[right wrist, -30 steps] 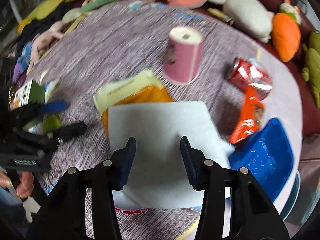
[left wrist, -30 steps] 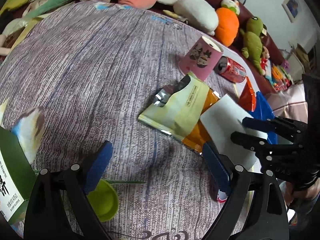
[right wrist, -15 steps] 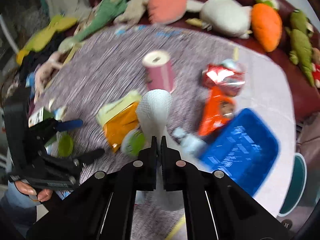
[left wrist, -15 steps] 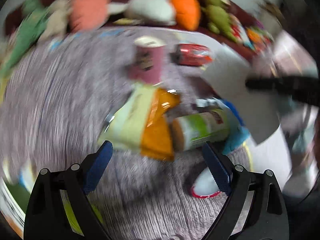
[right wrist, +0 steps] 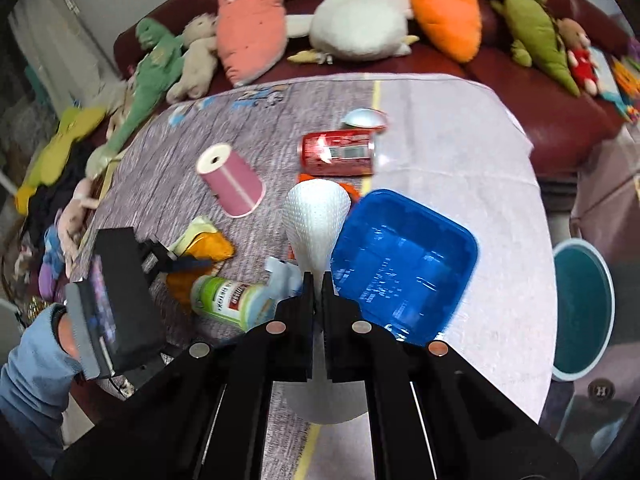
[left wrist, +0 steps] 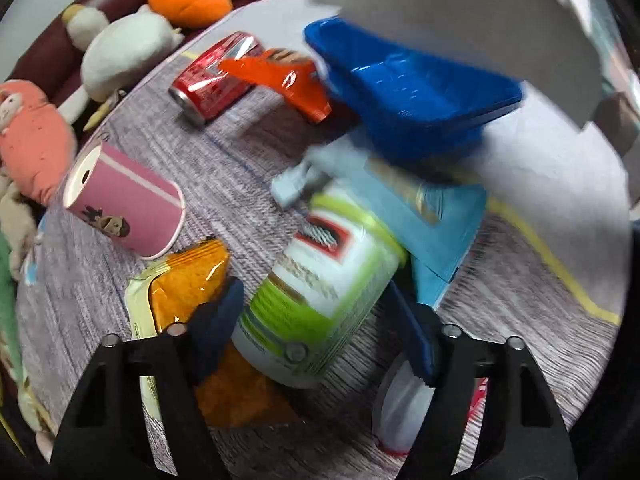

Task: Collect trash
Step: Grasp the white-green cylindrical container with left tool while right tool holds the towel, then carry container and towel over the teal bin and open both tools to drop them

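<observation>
My right gripper (right wrist: pixel 317 280) is shut on a white paper towel (right wrist: pixel 314 216) and holds it above the table; the towel also shows at the top of the left wrist view (left wrist: pixel 460 20). My left gripper (left wrist: pixel 320 312) is open, its fingers on either side of a green-and-white can (left wrist: pixel 320 292) lying on the table; whether they touch it I cannot tell. The can also shows in the right wrist view (right wrist: pixel 228 298). An orange snack bag (left wrist: pixel 188 292), a pink paper cup (left wrist: pixel 124 208), a red soda can (left wrist: pixel 216 76), an orange wrapper (left wrist: pixel 288 80) and a blue tray (left wrist: pixel 408 92) lie around.
A teal bin (right wrist: pixel 580 308) stands on the floor right of the table. Plush toys (right wrist: pixel 360 20) line a dark red sofa behind the table. A light blue packet (left wrist: pixel 440 224) lies under the blue tray. A white lid (left wrist: pixel 404 408) lies near my left gripper's right finger.
My right gripper shut on the paper towel and lifted it, which uncovered the green-and-white can. My left gripper swung right and moved in around the can.
</observation>
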